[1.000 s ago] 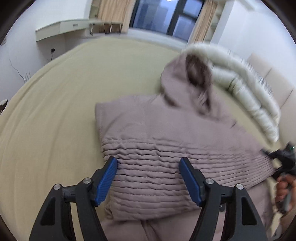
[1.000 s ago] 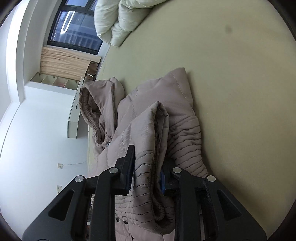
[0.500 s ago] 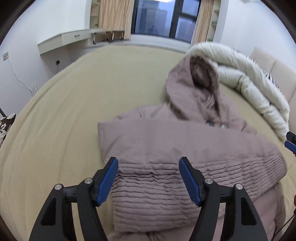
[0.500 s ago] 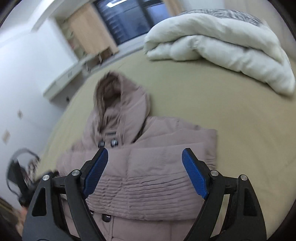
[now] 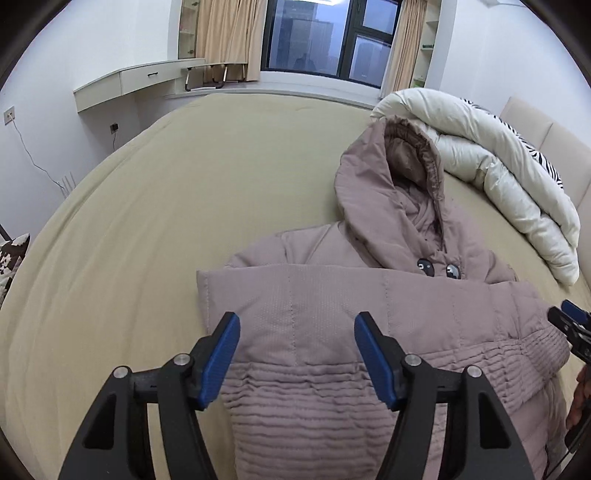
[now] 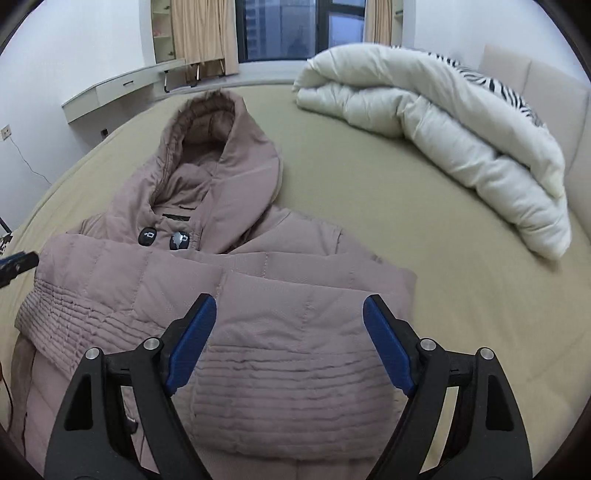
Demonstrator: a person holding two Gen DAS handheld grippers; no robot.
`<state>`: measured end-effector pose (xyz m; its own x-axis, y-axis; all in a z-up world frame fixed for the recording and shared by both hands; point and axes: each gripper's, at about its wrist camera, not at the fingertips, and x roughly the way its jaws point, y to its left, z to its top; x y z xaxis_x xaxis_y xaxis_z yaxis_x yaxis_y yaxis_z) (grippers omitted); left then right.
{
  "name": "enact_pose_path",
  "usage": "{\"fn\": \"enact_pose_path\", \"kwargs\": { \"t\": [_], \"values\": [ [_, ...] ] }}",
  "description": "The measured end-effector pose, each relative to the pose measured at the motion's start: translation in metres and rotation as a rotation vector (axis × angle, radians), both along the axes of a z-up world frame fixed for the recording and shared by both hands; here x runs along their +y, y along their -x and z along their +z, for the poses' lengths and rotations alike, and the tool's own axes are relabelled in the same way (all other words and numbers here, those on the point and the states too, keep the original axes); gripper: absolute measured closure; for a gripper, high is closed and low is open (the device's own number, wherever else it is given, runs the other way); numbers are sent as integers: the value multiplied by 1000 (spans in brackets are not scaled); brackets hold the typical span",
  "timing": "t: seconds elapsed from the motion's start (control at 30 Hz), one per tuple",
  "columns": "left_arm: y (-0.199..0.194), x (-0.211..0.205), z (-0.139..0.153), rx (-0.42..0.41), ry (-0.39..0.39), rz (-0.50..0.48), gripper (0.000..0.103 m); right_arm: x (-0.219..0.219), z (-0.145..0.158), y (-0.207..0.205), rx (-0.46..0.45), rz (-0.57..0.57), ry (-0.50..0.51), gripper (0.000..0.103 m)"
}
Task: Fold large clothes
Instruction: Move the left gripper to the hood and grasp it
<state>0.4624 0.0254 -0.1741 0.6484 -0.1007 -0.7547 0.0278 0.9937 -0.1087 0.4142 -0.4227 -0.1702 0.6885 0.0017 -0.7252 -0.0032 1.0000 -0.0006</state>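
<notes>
A mauve hooded padded coat (image 5: pixel 369 295) (image 6: pixel 258 288) lies face up on the beige bed (image 5: pixel 147 221), both sleeves folded across its chest. Its hood (image 5: pixel 391 177) (image 6: pixel 221 147) points toward the window, and two dark buttons (image 6: pixel 147 236) show at the collar. My left gripper (image 5: pixel 295 354) hovers over the ribbed cuff of the upper sleeve; its jaws are closing slightly with nothing pinched between them. My right gripper (image 6: pixel 290 343) stands open above the other sleeve's cuff, apart from the fabric. Its tip (image 5: pixel 572 325) also shows at the coat's right edge.
A rolled white duvet (image 6: pixel 443 122) (image 5: pixel 498 177) lies on the bed right of the coat, against a padded headboard (image 6: pixel 535 81). A wall desk (image 5: pixel 122 85) and a dark window (image 5: pixel 325 33) lie beyond the bed. A hand (image 5: pixel 580 398) shows at the right edge.
My right gripper opened and let go of the sleeve cuff, rolled upright and drew back. The sleeve now lies flat across the coat. The left gripper backed off slightly.
</notes>
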Motion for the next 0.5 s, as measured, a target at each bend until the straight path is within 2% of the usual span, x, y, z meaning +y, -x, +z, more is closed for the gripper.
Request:
{"fn": "enact_pose_path", "kwargs": {
  "t": [0.07, 0.1, 0.17, 0.23, 0.33, 0.37, 0.4, 0.5],
  "values": [
    [-10, -12, -21, 66, -49, -33, 35, 3, -14, 2, 45, 17, 17, 21],
    [-12, -17, -33, 91, -64, -50, 32, 8, -41, -4, 140, 40, 73, 21],
    [-9, -20, -32, 84, -77, -36, 32, 9, -54, -1, 118, 63, 108, 20],
    [-6, -17, -14, 52, -46, -21, 32, 5, -41, 0, 130, 48, 82, 20],
    [-20, -26, 17, -22, -72, -28, 26, -15, -3, 3, -4, 0, -58, 20],
    [-36, -33, 26, -20, -56, -46, 18, -21, 8, 0, -38, -5, -95, 20],
    [-50, -38, 31, -19, -39, -54, 17, -26, 16, -5, -51, -6, -124, 19],
    [-107, -73, 41, -16, -80, -81, 15, -32, 18, -28, -26, -18, -148, 19]
  ]
}}
